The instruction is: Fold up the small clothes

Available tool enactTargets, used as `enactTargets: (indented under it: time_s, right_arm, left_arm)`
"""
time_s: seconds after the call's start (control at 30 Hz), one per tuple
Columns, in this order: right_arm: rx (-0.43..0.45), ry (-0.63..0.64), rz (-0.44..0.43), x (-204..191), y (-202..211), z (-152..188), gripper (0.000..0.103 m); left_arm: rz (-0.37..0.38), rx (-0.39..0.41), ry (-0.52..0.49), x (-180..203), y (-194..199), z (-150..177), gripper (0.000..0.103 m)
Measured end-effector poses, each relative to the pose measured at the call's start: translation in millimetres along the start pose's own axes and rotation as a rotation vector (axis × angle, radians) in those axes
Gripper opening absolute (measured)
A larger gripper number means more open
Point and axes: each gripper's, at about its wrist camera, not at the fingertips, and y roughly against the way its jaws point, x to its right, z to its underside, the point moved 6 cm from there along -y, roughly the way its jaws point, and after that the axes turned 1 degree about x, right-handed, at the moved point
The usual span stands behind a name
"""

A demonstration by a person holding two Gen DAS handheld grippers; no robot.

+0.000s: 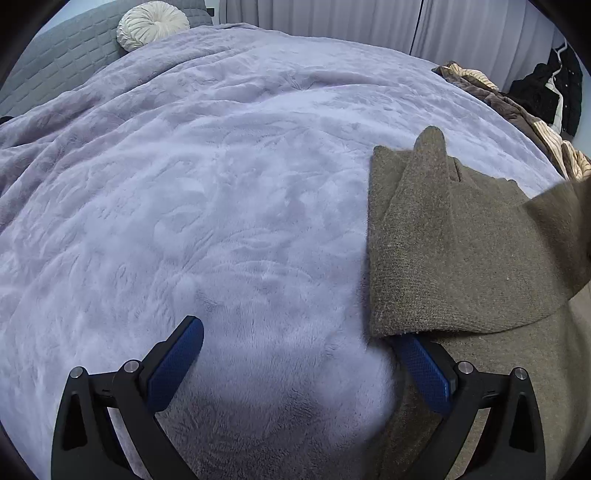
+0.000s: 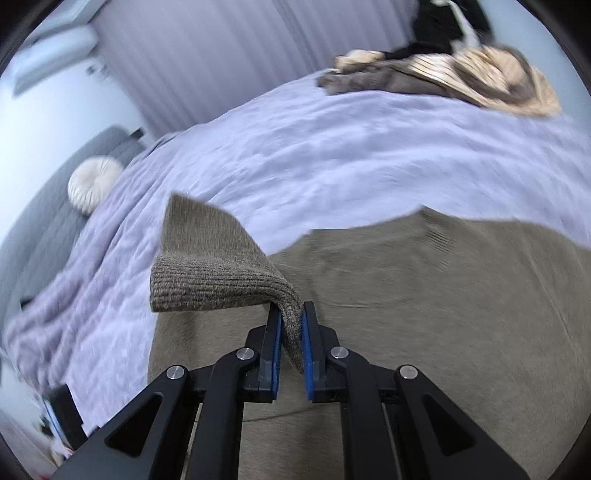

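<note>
— Sweater (image 2: 424,295) lay where?
— Spread on the bed (image 1: 221,184) near its right edge, sleeve cuff (image 2: 221,280) pinched in the right gripper (image 2: 291,332), jaws nearly closed on it.
— And the left gripper (image 1: 295,354)?
— Jaws wide apart, holding nothing; the sweater's folded edge draped over its right finger (image 1: 424,369), body lying rightward.

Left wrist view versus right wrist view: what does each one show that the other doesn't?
Only the left wrist view shows the left claw open, one finger tucked under the brown knit garment's edge. Only the right wrist view shows the right claw shut on the garment's ribbed cuff, lifted off the bed. Both show the lavender blanket, the round cream cushion and the heap of clothes at the far edge.
</note>
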Motion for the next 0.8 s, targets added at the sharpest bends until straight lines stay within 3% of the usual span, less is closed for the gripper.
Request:
enactTargets:
  time_s: [0.07,0.17,0.23,0.27,0.3,0.43,0.47,0.53,0.67,0.73,0.8]
  right_arm:
    - [-0.049,-0.121,0.007,45.1,-2.2,3.6,0.011]
    - [-0.124,-0.253,-0.071,82.1,-7.8,17.4,0.016]
    - [-0.126,-0.299,-0.141,89.1,-9.0,22.3,0.037]
    - [-0.103,-0.320,-0.193,88.0,-8.2,21.1,0.052]
    - [-0.088,-0.331,-0.216,85.8,-8.2,19.1,0.059]
    - [-0.082,-0.366,-0.221,78.8,-30.9,3.3,0.061]
    - [-0.093,-0.388,-0.221,77.4,-39.3,-1.9,0.058]
    - [-0.123,-0.384,-0.205,73.3,-45.4,-8.7,0.004]
    - [-0.031,-0.238,-0.192,57.5,-1.9,-18.4,0.006]
    - [0.014,-0.172,-0.122,66.3,20.2,-13.1,0.006]
    - [0.003,-0.181,-0.054,90.2,24.1,-3.8,0.006]
  left_arm:
    - [-0.010,-0.001,-0.006,1.0,-1.0,-0.2,0.103]
    - [-0.020,-0.001,-0.011,1.2,-2.3,0.1,0.103]
    - [-0.024,-0.002,-0.015,1.4,-3.0,0.2,0.103]
    - [-0.026,-0.003,-0.016,1.6,-3.3,0.3,0.103]
    - [-0.028,-0.003,-0.017,1.7,-3.4,0.4,0.103]
    - [-0.043,-0.004,-0.024,3.1,-3.2,0.1,0.103]
    - [-0.046,-0.003,-0.026,3.2,-3.0,0.0,0.103]
    - [-0.048,-0.003,-0.024,3.0,-2.7,0.1,0.103]
    - [-0.048,-0.002,-0.018,2.0,-2.9,0.4,0.103]
    - [-0.042,0.003,-0.020,2.2,-2.9,0.6,0.103]
    - [-0.034,0.004,-0.027,3.2,-3.3,1.2,0.103]
